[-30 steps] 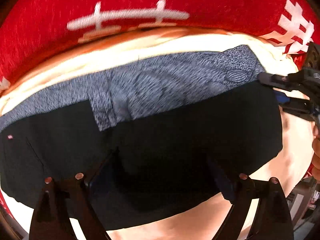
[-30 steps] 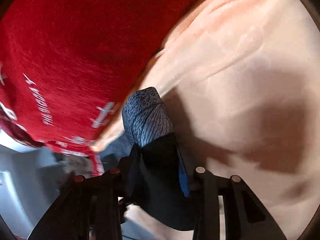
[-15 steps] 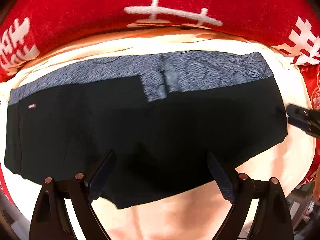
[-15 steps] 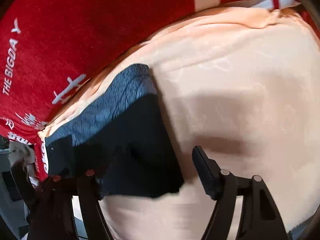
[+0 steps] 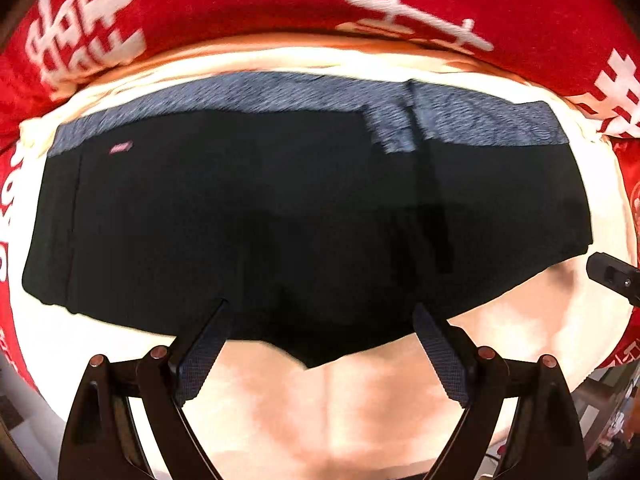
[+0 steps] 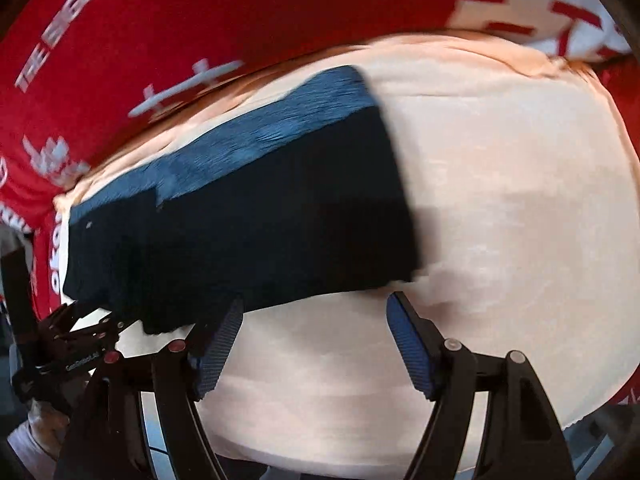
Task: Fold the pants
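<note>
Black shorts (image 5: 304,216) with a grey-blue waistband (image 5: 280,92) lie spread flat on a cream cloth (image 5: 340,408). They also show in the right wrist view (image 6: 260,216), waistband (image 6: 256,140) at the far side. My left gripper (image 5: 320,344) is open and empty, just above the shorts' near hem. My right gripper (image 6: 314,334) is open and empty, at the near edge by the shorts' right end. Its tip shows at the right of the left wrist view (image 5: 612,276). The left gripper shows at the left of the right wrist view (image 6: 76,336).
The cream cloth (image 6: 500,200) lies over a red cover with white characters (image 5: 320,4), which rises behind and at both sides (image 6: 160,28). Bare cream cloth stretches right of the shorts. Furniture shows dimly past the right edge (image 5: 608,408).
Both grippers have let go of the shorts and opened. The shorts have dropped flat onto the cloth. Both grippers have drawn back toward the near edge.
</note>
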Motion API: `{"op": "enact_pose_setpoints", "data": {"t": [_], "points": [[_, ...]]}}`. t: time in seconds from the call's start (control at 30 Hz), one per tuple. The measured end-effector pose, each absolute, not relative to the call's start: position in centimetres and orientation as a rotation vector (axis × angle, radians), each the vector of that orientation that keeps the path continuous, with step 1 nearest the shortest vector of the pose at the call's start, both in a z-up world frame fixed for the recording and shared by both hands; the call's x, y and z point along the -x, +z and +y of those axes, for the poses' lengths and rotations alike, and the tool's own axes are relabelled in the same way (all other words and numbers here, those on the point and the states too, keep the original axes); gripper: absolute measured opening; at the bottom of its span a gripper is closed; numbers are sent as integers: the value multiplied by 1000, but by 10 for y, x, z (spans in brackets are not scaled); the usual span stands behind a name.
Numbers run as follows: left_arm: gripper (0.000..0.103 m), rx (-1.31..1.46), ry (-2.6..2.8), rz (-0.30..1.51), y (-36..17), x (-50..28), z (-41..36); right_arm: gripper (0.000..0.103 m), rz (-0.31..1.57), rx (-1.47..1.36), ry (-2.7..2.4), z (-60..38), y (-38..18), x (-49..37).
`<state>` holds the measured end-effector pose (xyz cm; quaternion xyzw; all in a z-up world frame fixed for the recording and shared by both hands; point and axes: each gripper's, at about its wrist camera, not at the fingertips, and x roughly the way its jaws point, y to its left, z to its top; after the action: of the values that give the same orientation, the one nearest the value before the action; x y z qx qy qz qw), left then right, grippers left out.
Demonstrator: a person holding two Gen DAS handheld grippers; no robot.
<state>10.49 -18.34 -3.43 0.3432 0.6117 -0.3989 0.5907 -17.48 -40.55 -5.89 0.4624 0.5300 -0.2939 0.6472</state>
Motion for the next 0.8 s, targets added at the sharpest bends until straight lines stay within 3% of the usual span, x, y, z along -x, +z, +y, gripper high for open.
{"op": "enact_pose_setpoints", "data": {"t": [0.23,0.5,0.8], "points": [[93,-747,-864,1448,-28,-155,-132,78,1262,-1035,-542,-376,-66,117],[93,-670,-780,1454,-15,-230,-77,79,1157,-1336,-372,-367,-78,90],[93,-565,-715,1477,-3,-269,-65,79,1146,-1402,-329,-365,-79,66]]}}
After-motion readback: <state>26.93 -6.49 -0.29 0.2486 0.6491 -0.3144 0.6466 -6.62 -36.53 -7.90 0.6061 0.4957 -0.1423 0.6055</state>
